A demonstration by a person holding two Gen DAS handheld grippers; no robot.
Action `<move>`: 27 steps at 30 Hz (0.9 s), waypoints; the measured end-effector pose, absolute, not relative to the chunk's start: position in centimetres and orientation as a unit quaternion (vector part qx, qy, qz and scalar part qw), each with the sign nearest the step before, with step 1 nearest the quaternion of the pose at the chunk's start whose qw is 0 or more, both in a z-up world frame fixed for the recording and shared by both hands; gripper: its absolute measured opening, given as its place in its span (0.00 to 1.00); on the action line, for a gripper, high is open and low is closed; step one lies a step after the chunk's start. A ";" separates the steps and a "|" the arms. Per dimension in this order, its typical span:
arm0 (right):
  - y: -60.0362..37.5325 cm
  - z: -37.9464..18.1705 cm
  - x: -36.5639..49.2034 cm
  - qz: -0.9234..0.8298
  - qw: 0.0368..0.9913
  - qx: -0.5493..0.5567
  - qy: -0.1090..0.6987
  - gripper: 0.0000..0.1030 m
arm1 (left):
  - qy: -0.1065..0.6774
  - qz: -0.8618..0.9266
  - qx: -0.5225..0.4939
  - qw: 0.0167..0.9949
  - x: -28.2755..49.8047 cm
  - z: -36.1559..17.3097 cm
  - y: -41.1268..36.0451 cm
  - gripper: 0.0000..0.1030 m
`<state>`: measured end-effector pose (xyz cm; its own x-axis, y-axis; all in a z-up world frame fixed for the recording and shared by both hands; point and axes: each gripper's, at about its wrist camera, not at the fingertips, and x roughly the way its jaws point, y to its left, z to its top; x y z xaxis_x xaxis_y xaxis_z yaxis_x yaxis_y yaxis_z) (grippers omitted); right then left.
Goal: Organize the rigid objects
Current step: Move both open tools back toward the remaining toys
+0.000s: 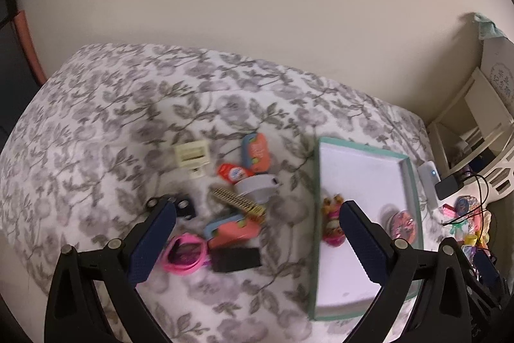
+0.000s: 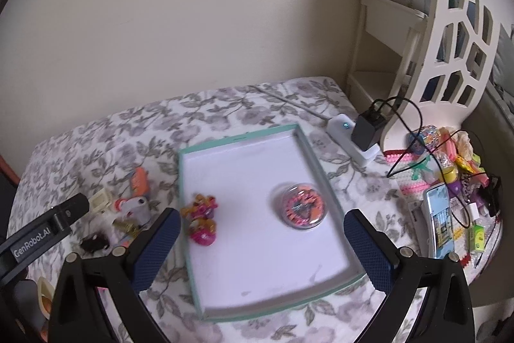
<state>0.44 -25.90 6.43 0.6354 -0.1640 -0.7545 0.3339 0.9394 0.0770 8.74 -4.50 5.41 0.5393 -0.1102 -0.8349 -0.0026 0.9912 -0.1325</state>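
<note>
Sunglasses (image 1: 186,253) appear only from left wrist, phone (image 2: 440,221) from right.

Open white floor across most of the tray (image 2: 257,262), broken only by a pink figure (image 2: 200,222) near the left wall and a round case (image 2: 302,208) toward the right wall. Low rim (image 2: 188,214) all round. Left of tray, a tight clutter of toys (image 1: 237,214); bare floral cloth (image 1: 112,118) beyond. Right of tray, blocked by charger (image 2: 366,130), cables (image 2: 414,124), phone (image 2: 440,221) and shelf (image 2: 449,37).
</note>
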 end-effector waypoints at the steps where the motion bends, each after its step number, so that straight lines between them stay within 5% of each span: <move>1: -25.3 6.3 0.3 -0.132 0.899 0.102 0.405 1.00 | 0.479 -0.027 -0.060 0.876 8.4 5.4 -4.0 0.98; 27: -14.8 0.2 3.0 0.019 0.874 0.109 0.473 1.00 | 0.544 0.101 -0.106 0.826 6.9 -1.4 7.7 0.98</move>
